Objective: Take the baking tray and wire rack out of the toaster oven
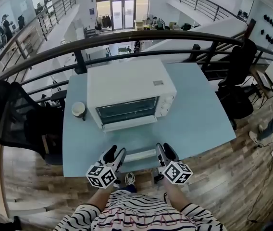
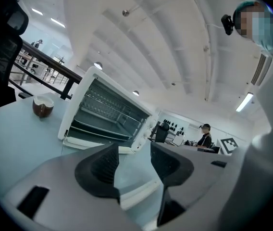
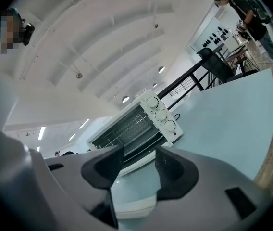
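The white toaster oven (image 1: 129,91) stands mid-table with its door folded down. Its wire rack (image 2: 105,110) lies inside on the rails, also seen as the rack (image 3: 127,127) in the right gripper view. A pale, flat baking tray (image 1: 140,156) hangs level over the table's near edge, outside the oven. My left gripper (image 1: 121,155) is shut on its left end and my right gripper (image 1: 159,152) on its right end. In the left gripper view the tray's rim (image 2: 139,192) runs between the jaws of the gripper (image 2: 132,160); the right gripper (image 3: 139,165) shows the tray (image 3: 134,207) likewise.
A brown cup (image 1: 78,109) sits on the light-blue table (image 1: 199,109) left of the oven. Black office chairs (image 1: 16,114) stand at the table's left and another chair (image 1: 237,81) at its right. A dark railing (image 1: 127,37) runs behind. A person (image 3: 252,18) stands beyond the table's far corner.
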The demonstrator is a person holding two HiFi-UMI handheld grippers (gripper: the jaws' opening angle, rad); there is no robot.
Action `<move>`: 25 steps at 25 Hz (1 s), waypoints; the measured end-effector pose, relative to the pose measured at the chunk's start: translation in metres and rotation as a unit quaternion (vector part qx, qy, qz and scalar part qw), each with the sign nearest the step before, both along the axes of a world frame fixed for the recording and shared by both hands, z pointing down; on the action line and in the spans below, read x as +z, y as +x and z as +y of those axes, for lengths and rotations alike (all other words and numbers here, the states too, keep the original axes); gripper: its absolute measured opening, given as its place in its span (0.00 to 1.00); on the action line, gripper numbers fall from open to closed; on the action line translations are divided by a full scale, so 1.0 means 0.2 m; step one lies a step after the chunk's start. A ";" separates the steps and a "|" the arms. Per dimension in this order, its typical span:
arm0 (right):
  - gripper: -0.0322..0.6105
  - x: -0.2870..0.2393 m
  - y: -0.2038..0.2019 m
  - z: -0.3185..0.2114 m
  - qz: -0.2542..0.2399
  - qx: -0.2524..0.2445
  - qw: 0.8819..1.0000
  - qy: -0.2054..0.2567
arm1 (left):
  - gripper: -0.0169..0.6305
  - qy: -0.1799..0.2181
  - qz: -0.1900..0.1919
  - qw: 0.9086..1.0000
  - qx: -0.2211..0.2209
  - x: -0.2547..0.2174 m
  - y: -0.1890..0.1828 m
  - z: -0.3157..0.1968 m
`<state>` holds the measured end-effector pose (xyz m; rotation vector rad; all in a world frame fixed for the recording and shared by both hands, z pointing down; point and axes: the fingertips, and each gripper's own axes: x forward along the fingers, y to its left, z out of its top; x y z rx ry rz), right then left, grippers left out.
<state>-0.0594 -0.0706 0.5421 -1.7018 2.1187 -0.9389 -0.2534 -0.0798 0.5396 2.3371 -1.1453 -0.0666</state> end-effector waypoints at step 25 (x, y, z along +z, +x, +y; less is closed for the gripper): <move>0.36 0.23 -0.14 -0.93 -0.140 0.075 0.986 -0.056 | 0.32 -0.111 0.148 0.978 -0.100 0.28 -0.24 -0.88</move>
